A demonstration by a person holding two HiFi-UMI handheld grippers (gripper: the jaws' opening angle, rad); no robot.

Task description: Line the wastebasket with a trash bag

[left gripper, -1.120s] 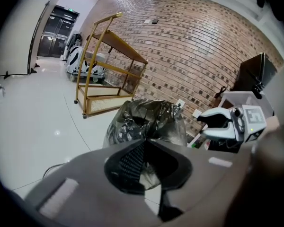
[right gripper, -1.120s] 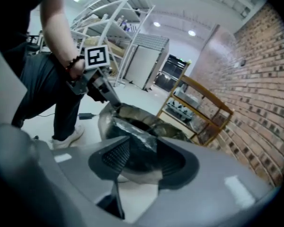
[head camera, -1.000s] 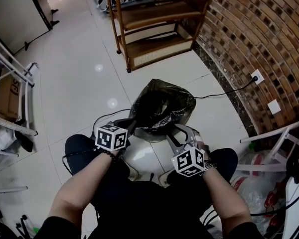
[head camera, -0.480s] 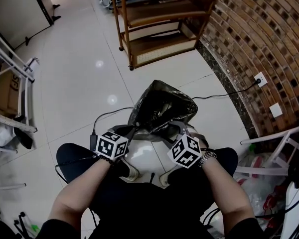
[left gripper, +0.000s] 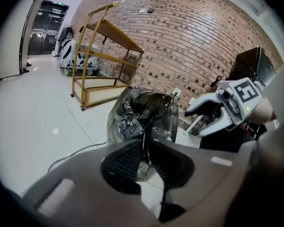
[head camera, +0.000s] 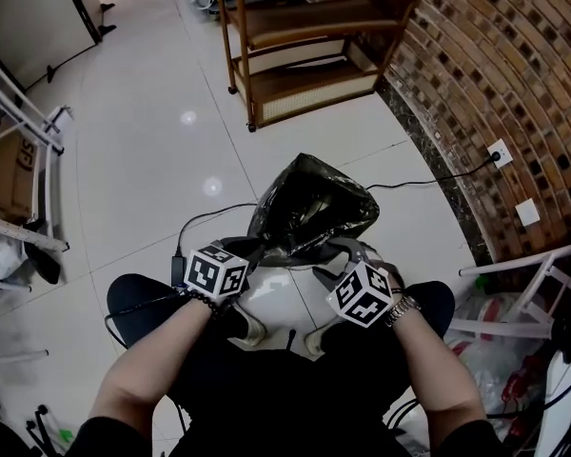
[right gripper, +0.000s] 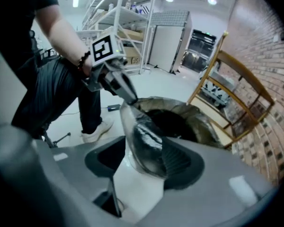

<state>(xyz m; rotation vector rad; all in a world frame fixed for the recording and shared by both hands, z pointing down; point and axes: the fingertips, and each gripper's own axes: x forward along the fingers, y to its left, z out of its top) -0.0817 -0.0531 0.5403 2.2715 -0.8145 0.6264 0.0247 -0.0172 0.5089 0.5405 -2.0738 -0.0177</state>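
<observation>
A black trash bag (head camera: 309, 208) stands bunched over the white wastebasket (head camera: 271, 303) between the person's feet. My left gripper (head camera: 249, 251) pinches the bag's near rim, which rises taut to its tips in the right gripper view. Its jaws are opening, with only a thin strip of bag film (left gripper: 144, 148) between the pads. My right gripper (right gripper: 142, 156) stands open at the rim's other side. A fold of the bag (right gripper: 146, 145) lies between its jaws against one pad (right gripper: 180, 162), and the other pad is clear of it. The bag's mouth (right gripper: 173, 122) gapes open.
A wooden shelf cart (head camera: 305, 46) stands beyond the bag, and a brick wall (head camera: 495, 84) with a socket and cable (head camera: 500, 150) runs along the right. White racks (head camera: 29, 160) line the left. A black cable (head camera: 195, 222) crosses the floor beside the basket.
Both grippers have sunk a little toward the basket. The right gripper has tipped further downward and its jaws have widened. The bag has bunched up taller.
</observation>
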